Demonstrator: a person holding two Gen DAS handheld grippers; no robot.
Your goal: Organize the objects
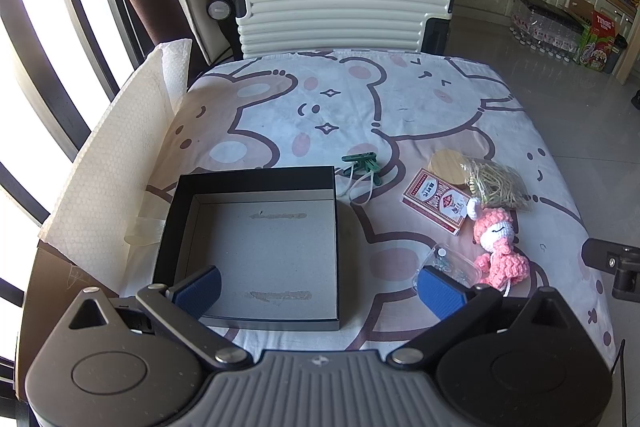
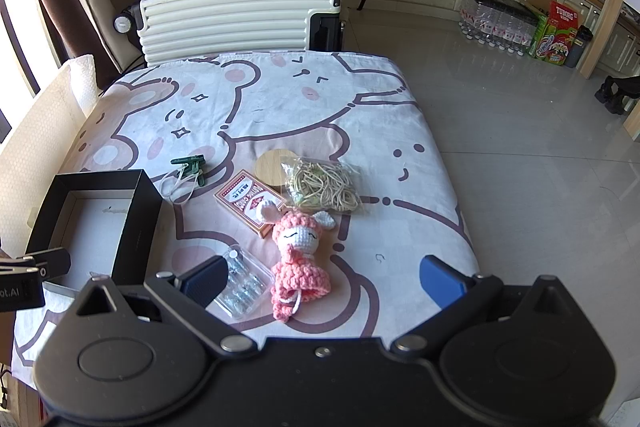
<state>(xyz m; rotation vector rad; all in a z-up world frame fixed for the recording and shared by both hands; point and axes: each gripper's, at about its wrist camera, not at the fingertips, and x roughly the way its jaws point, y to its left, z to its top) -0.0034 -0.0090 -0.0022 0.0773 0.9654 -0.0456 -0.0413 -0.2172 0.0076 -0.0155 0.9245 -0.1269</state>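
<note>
The round pale wooden lid (image 2: pixel 272 165) is partly covered by the red playing-card box (image 2: pixel 248 201) and the clear bag of tan cord (image 2: pixel 324 187). The card box's near corner lies under the pink crocheted doll (image 2: pixel 300 255). Contents of the small clear plastic case (image 2: pixel 242 285) are too small to identify; one end sits behind the right gripper's (image 2: pixel 322 281) left finger. Printing on the card box is illegible.
</note>
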